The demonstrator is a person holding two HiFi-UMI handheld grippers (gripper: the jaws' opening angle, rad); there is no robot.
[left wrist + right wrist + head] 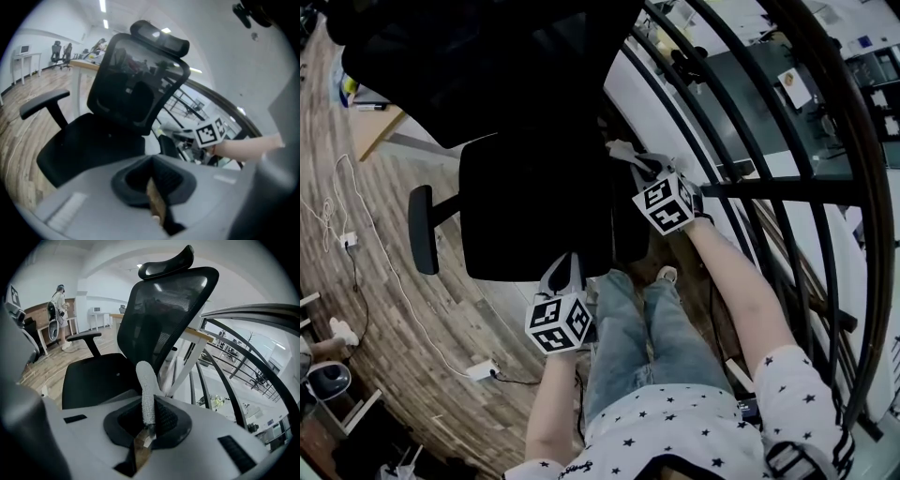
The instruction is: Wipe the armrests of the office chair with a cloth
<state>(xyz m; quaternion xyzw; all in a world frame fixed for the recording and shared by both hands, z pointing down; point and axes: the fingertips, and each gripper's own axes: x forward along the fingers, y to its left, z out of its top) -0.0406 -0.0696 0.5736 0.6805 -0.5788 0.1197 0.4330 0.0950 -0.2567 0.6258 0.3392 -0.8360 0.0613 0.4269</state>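
Note:
The black office chair's seat [530, 202] lies below me, with its left armrest [422, 230] sticking out at the left and its right armrest [630, 230] by the railing. My right gripper [639, 171] hovers at the far end of the right armrest, shut on a grey ribbed cloth [622, 150]. In the right gripper view the cloth [147, 392] stands up from the closed jaws of the right gripper [145, 437], in front of the mesh backrest [161, 315]. My left gripper [565, 269] sits at the seat's front edge; seen in its own view, the left gripper [157, 206] is shut and holds nothing.
A curved black railing [750, 187] runs close along the right side. A power strip [481, 369] and its cable lie on the wooden floor at the left. A wooden desk [380, 131] stands behind the chair. A person [59, 305] stands far back.

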